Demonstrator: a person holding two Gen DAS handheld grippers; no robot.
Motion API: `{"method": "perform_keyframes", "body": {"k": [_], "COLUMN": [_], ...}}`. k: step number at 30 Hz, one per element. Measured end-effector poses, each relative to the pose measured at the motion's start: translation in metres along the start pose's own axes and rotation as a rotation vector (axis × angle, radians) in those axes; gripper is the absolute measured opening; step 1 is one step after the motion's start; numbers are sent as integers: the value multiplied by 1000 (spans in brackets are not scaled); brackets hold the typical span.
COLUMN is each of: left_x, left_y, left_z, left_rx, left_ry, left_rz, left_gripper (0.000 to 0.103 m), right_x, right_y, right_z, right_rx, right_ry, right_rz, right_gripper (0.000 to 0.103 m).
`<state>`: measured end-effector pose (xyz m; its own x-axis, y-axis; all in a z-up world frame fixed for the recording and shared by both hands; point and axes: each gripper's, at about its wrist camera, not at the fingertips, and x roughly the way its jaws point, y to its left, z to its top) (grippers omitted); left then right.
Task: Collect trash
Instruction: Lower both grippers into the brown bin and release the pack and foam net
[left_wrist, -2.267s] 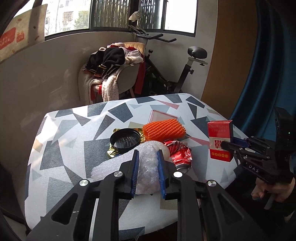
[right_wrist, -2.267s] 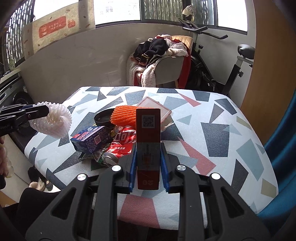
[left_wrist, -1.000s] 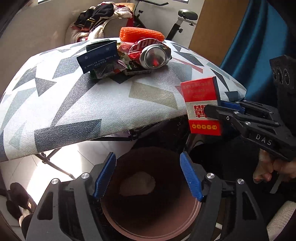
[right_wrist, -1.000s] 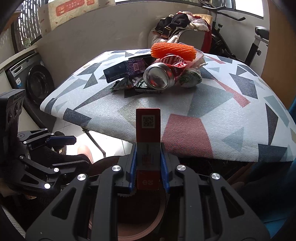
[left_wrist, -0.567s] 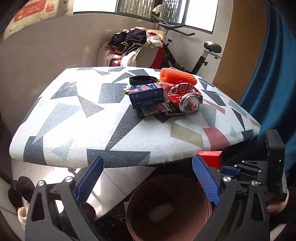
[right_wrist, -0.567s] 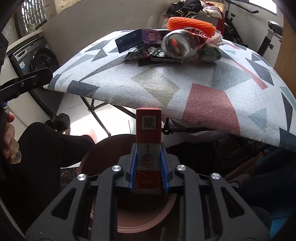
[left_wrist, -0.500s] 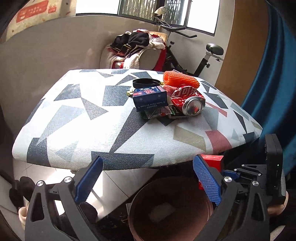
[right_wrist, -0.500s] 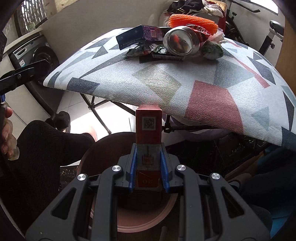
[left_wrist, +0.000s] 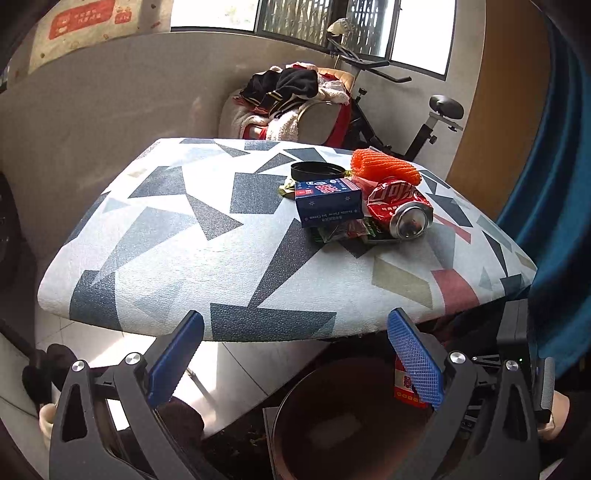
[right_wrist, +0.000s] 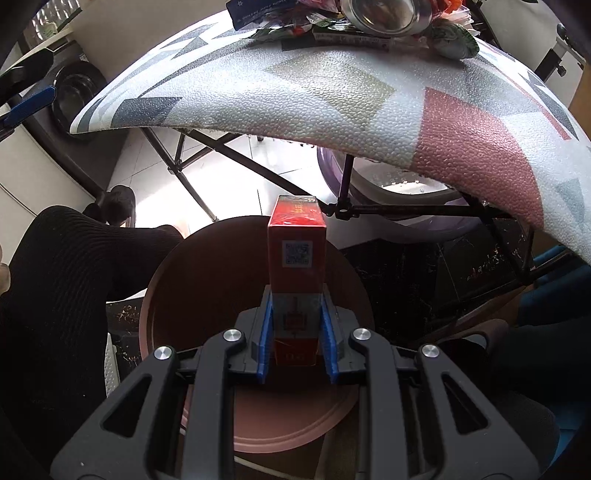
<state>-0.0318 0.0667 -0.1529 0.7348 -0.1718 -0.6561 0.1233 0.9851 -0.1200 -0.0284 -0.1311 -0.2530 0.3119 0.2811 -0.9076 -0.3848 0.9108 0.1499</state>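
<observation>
Right gripper (right_wrist: 295, 347) clamped on a red carton (right_wrist: 296, 258), poised directly above the brown bin (right_wrist: 162, 280) under the table edge, apparently for dropping. Left gripper (left_wrist: 295, 354) spread wide, empty, aimed at the table (left_wrist: 184, 236), where blue box (left_wrist: 327, 201), crushed can (left_wrist: 400, 210) and orange netting (left_wrist: 384, 168) remain.

The red box (right_wrist: 296, 273) hides the bin's (right_wrist: 162, 295) floor; the can (right_wrist: 384, 14) is cropped.
</observation>
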Motion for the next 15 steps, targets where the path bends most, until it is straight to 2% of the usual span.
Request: {"method": "perform_keyframes", "body": {"k": [6,9,11,15], "left_x": [6,9,11,12], "left_y": [2,2,1,-1], "left_z": [-1,-1,0,5], "left_rx": [-5,-8,-5,7], "left_ry": [14,23,24,22], "left_rz": [4,6,6,9], "left_gripper": [97,97,97,97], "right_x": [7,9,8,-8], "right_y": [0,1,2,5], "right_z": [0,0,1,5], "right_rx": [1,1,-1,-17], "right_ry": [26,38,20,-48], "right_rz": [-8,-18,-31,-50], "right_gripper": [26,31,60,83]}}
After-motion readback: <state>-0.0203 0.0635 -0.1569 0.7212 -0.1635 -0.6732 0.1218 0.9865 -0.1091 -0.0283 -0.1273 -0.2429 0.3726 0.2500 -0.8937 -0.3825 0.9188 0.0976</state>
